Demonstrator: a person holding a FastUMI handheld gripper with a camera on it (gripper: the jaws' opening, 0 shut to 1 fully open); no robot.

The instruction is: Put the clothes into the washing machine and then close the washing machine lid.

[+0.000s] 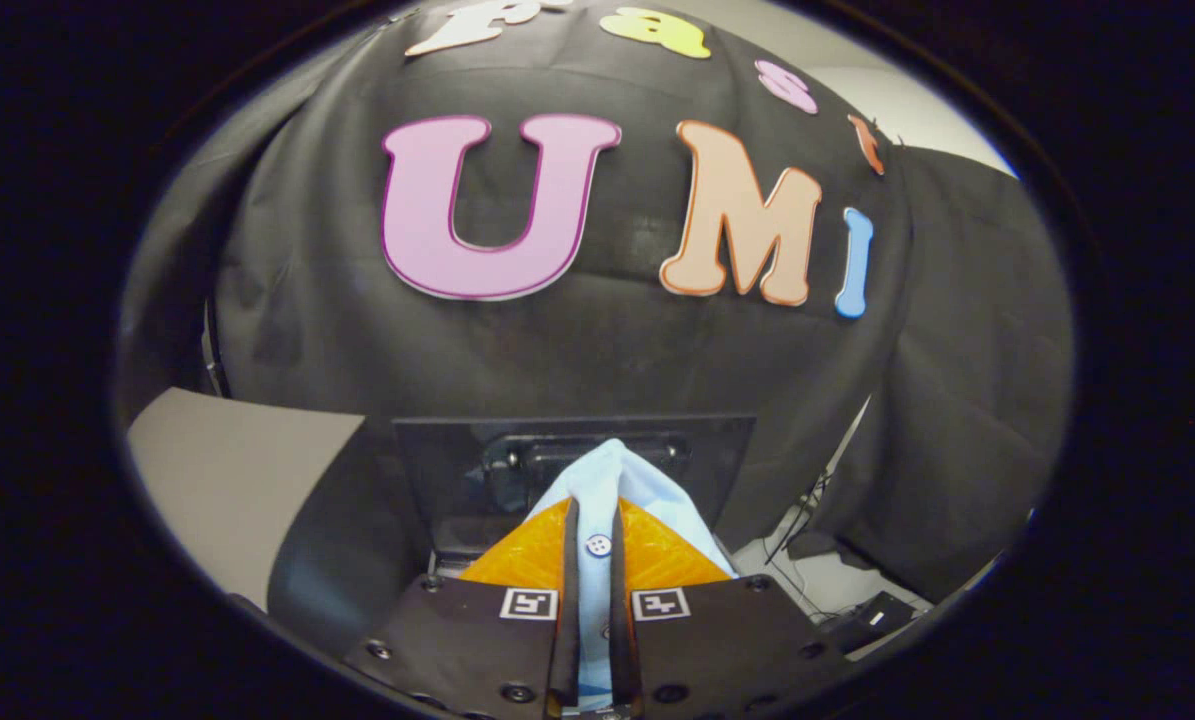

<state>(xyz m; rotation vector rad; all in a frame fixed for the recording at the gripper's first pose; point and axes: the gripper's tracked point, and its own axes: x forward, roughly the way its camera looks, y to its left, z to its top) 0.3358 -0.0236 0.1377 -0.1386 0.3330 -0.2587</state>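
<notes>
My gripper (594, 545) is shut on a light blue shirt (612, 475), and a white button shows in the narrow strip of cloth between the two fingers. The cloth bunches up past the fingertips and drapes to the right. Just beyond it stands a dark upright panel (437, 470) with a black handle-like part, apparently the washing machine's raised lid. The drum opening is hidden below the fingers.
The black cloth wall hangs close behind the panel. A pale floor patch (227, 480) lies to the left. On the right, cables and a small dark box (872, 615) lie on the floor under a draped black cloth.
</notes>
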